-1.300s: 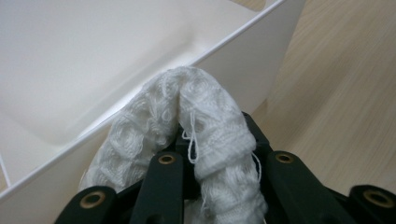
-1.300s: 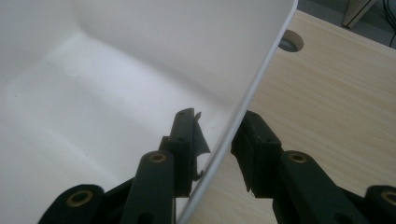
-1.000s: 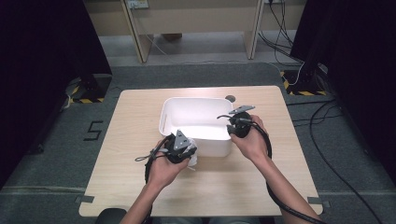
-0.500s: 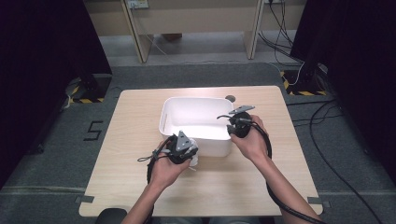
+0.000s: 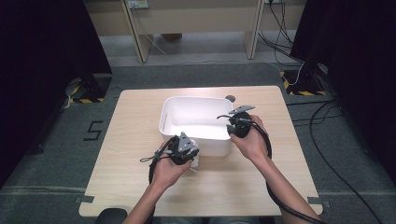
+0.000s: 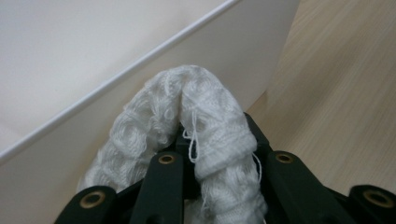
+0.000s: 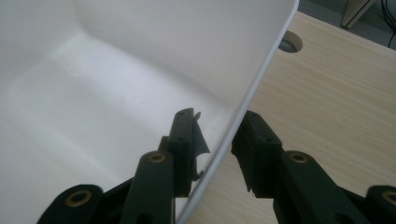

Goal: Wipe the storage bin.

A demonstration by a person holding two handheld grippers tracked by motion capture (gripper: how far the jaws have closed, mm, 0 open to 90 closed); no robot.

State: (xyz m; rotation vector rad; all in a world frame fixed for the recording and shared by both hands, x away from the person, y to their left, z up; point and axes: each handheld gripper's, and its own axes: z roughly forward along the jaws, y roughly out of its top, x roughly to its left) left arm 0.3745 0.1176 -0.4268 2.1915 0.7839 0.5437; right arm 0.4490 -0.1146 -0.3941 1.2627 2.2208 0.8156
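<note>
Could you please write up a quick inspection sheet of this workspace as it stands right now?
Surface: light wooden table, bare apart from the job's things; round cable hole near its far edge.
Job's things: white rectangular plastic tub, empty inside; white knitted cloth, bunched, outside the tub's near wall.
Clutter: nothing seen.
Grippers: left gripper shut on the cloth; right gripper straddles the tub's right rim, one jaw inside, one outside, pads appear to pinch the wall.
Cables: black cable trails along the right forearm; loose cables on the floor at the right.
Surroundings: grey carpet, black-and-yellow hazard tape, wooden furniture legs behind.
</note>
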